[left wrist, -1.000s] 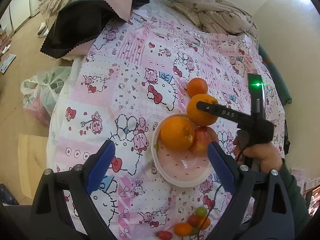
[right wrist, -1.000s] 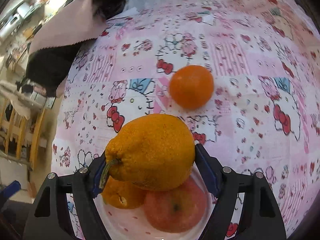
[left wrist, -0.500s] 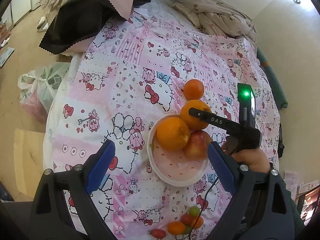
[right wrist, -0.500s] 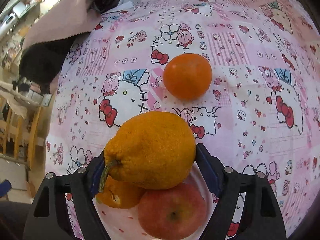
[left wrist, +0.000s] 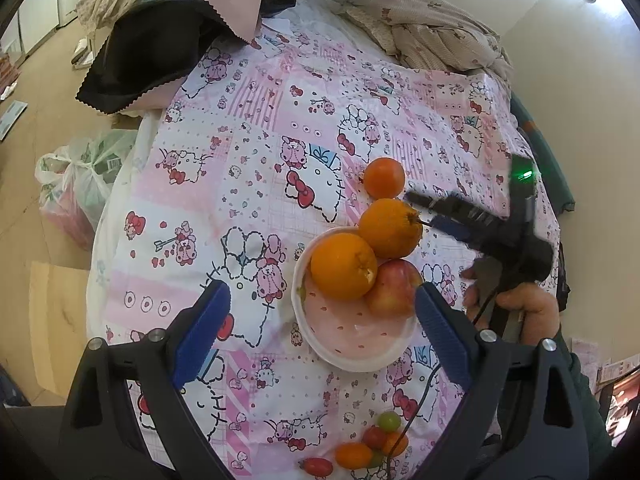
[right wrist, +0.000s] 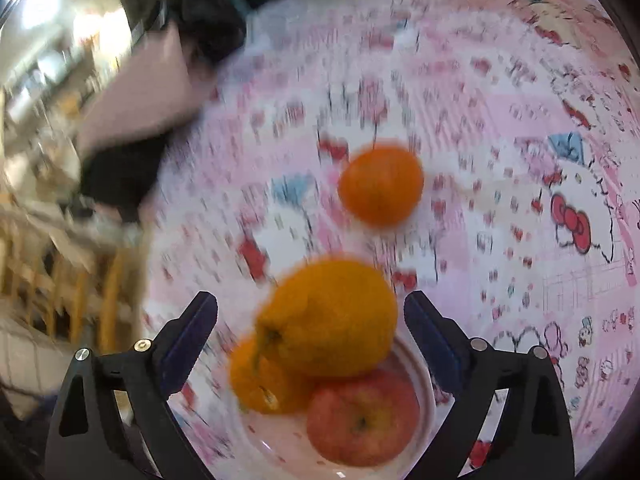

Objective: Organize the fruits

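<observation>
From where I stand, the left gripper (left wrist: 320,316) hangs above the near side of the bed with its blue jaws spread wide and nothing between them. Just ahead of it, between its fingers as its own camera sees things, sits the pink bowl (left wrist: 352,356) on the Hello Kitty sheet (left wrist: 248,128). In the bowl a smooth orange (left wrist: 344,266) lies toward the left finger and a red apple (left wrist: 394,288) toward the right finger. A bumpy, knobbly orange (left wrist: 390,228) is perched on the far rim, leaning on the other two. Beyond that, further from the gripper, a small tangerine (left wrist: 384,178) lies loose on the sheet, near the bowl but apart from it. Behind the left gripper's right finger, close to the camera, is a little heap of cherry tomatoes (left wrist: 372,444).

To the right, the right gripper (right wrist: 312,332) has its jaws parted wider than the bumpy orange (right wrist: 328,320), with a gap on both sides, so it grips nothing; its picture is smeared by motion. I'd say the orange has just been set down and the step now is a clean exit. The fruit looks top-heavy on that rim, so the jaws should stay wide and draw straight back and up, never brushing the stalk end. After that the tangerine (right wrist: 380,184), straight ahead of the right gripper, looks the natural next pick, though room in the bowl is getting tight
</observation>
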Demonstrator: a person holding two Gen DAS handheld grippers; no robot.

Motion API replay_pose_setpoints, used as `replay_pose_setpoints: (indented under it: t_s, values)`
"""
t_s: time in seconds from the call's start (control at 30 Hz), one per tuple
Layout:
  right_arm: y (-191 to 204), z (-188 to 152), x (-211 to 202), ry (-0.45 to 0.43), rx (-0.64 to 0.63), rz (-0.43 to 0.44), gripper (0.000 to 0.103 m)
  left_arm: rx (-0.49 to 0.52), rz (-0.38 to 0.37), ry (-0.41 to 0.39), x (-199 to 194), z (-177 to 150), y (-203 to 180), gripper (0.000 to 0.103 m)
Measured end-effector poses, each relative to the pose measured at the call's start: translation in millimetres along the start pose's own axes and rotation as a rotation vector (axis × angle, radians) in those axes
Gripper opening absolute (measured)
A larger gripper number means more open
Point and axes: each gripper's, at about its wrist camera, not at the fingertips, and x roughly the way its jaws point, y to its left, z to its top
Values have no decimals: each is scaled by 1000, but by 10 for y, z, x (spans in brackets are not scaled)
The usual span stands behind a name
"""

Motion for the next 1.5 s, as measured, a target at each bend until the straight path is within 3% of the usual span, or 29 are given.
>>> replay_pose_setpoints:
  t_s: [0.07, 0.1, 0.17, 0.27, 0.37, 0.4, 0.5, 0.63, 0.77, 0.9, 1.1, 1.27, 1.3, 1.33, 1.37, 1.4, 1.5]
  values:
    - [-120, 143, -86, -65, 84, 4, 100, -4, -1, 1, -1, -4, 10, 91]
    - [-195, 228, -57, -65, 126, -36, 101, -5, 2, 1, 5, -4, 14, 91]
    - [-342, 392, 135, -6, 186, -113, 101, -7, 5, 6, 25, 2, 15, 91]
    - [-431, 559, 473, 79, 196, -115, 101, -8, 8, 15, 69, 21, 13, 91]
    - [-420, 683, 685, 98, 179, -150, 101, 0, 14, 12, 85, 38, 9, 91]
    - [-430, 711, 771, 124, 181, -166, 100, -1, 15, 11, 83, 36, 16, 91]
    - [-482, 721, 1008, 198, 204, -184, 79, -4, 21, 11, 95, 47, 37, 91]
    - [-461, 755, 1102, 187, 188, -163, 75, -2, 27, 21, 129, 56, 51, 91]
    - [-413, 728, 964, 135, 144, -124, 72, 2, 35, 26, 148, 52, 52, 91]
    - [-263, 524, 367, 7, 53, -75, 71, 13, 51, 28, 128, 38, 37, 91]
    - [-28, -203, -527, -96, 0, -10, 71, -12, 56, 16, 65, 22, 69, 91]
    - [66, -660, -721, -141, -10, 10, 68, -14, 57, 0, 20, 3, 51, 91]
    - [69, -718, -697, -133, -16, 17, 61, -8, 60, -4, 16, -5, 42, 91]
    - [71, -754, -679, -119, -12, 30, 30, -3, 62, -6, 15, -13, 36, 91]
    - [83, -756, -652, -106, -8, 80, 20, 1, 65, -6, 17, -19, 35, 91]
    - [105, -759, -666, -105, -15, 72, 12, 4, 68, -6, 19, -26, 34, 91]
    - [203, -752, -553, -89, -94, -42, 14, 7, 77, -6, 38, -38, 45, 91]
